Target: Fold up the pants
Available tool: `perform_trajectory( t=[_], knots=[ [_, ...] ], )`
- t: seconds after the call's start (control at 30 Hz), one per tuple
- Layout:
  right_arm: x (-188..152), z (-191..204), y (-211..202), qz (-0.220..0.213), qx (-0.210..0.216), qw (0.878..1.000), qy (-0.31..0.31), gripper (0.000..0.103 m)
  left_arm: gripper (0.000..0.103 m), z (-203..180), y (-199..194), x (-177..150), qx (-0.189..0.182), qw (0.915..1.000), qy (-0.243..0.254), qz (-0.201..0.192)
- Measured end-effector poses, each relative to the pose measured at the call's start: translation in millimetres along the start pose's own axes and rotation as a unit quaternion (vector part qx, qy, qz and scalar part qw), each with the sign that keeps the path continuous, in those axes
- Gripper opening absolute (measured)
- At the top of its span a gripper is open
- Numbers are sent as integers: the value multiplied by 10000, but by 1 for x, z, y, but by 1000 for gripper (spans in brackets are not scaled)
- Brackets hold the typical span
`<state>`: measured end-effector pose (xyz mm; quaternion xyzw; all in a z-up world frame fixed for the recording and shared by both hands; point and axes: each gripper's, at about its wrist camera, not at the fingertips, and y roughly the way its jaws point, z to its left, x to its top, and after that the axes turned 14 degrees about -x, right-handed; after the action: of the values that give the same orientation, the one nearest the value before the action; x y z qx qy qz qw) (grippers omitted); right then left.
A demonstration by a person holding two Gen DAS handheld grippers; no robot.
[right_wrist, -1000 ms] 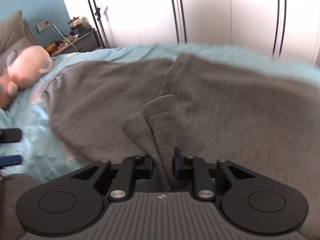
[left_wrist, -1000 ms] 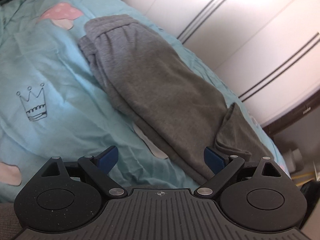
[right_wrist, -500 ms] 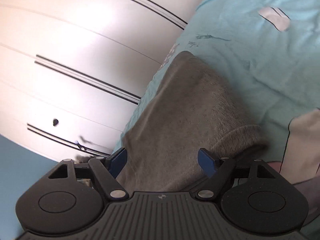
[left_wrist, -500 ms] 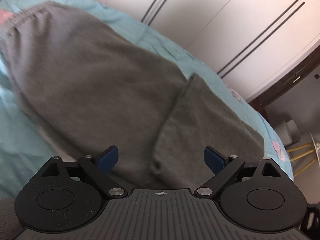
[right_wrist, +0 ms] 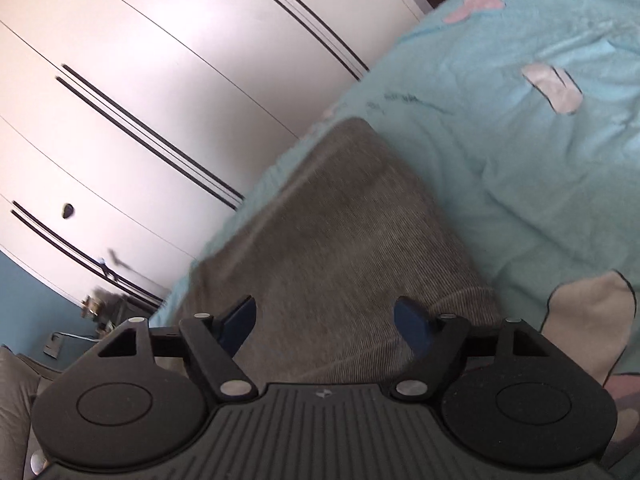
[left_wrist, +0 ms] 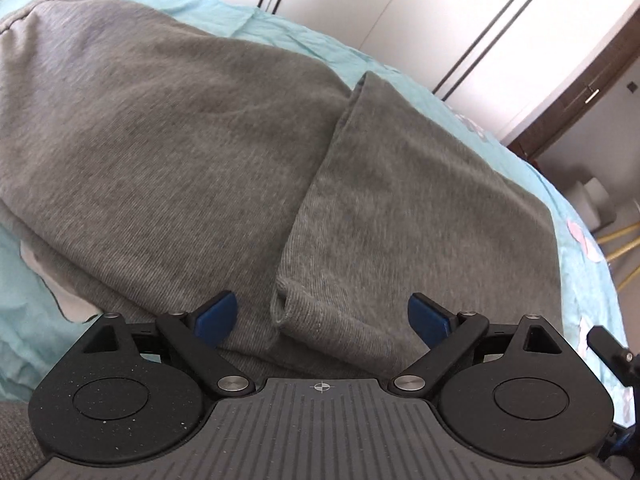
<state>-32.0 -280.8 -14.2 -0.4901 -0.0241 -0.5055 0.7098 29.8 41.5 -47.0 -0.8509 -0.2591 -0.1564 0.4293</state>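
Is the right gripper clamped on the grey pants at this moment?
No, the right gripper stands wide open above the grey pants, its blue pads clear of the cloth.

Grey pants, finely ribbed knit; turquoise bedsheet printed with pink and cream shapes outlined in black; white wardrobe doors with paired black stripes; black grippers, blue fingertips; blue-grey wall.

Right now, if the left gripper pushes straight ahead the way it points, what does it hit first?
Most likely the gray pants: the left gripper is open and aimed down at the folded-over leg's cuff. How near it is, is hard to judge.
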Motion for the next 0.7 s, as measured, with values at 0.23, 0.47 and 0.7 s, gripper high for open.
perform_trajectory(
  t=[0.23, 0.47, 0.7],
  knots=[
    [-7, 8, 8, 13, -79, 9994, -340, 83, 96, -1, -2, 0, 41, 10000, 39, -51],
    [-11, 1, 23, 467, 233, 9986, 5, 88, 96, -13, -27, -6, -384, 9929, 635, -933],
    [-13, 5, 25, 406, 216, 9989, -108, 90, 96, -22, -13, -8, -453, 9929, 913, -620]
  ],
)
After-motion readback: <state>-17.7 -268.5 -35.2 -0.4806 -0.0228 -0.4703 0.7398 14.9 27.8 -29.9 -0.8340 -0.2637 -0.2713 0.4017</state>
